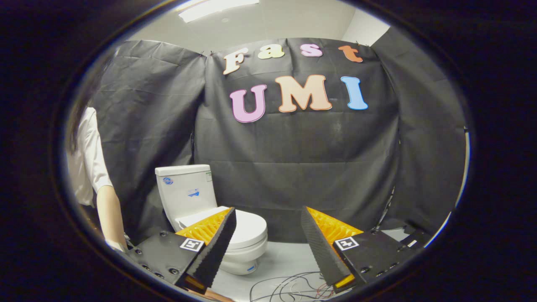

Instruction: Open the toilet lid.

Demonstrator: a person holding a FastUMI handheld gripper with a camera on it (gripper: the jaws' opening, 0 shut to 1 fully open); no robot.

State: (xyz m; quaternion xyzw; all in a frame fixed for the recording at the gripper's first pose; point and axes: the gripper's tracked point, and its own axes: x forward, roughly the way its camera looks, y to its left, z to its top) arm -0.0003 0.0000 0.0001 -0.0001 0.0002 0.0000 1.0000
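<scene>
Tongs (268, 241) are spread wide, nothing between the fingers, two fingers counted, each with black ribbed pads (218, 247) and orange backing. Just under and ahead of them: a tangle of thin cables (289, 285) on the pale floor (289, 256), can't count the strands. Beyond the left finger, partly hidden behind it, sits one toilet (239, 235), with its lid (247, 226) down flat on the bowl and one tank (186, 188) upright behind it. The toilet is well apart from the tips, off to their left rather than between them. Step looks like approach, no contact yet. Next move probably calls for swinging left and down, getting one fingertip under the front lip of the lid, then lifting it back toward the tank; the gap under that lip isn't readable from here. One person (94, 167) stands further left of the toilet, white sleeve, arm hanging. Black cloth wall (293, 176) closes it all off behind.
</scene>
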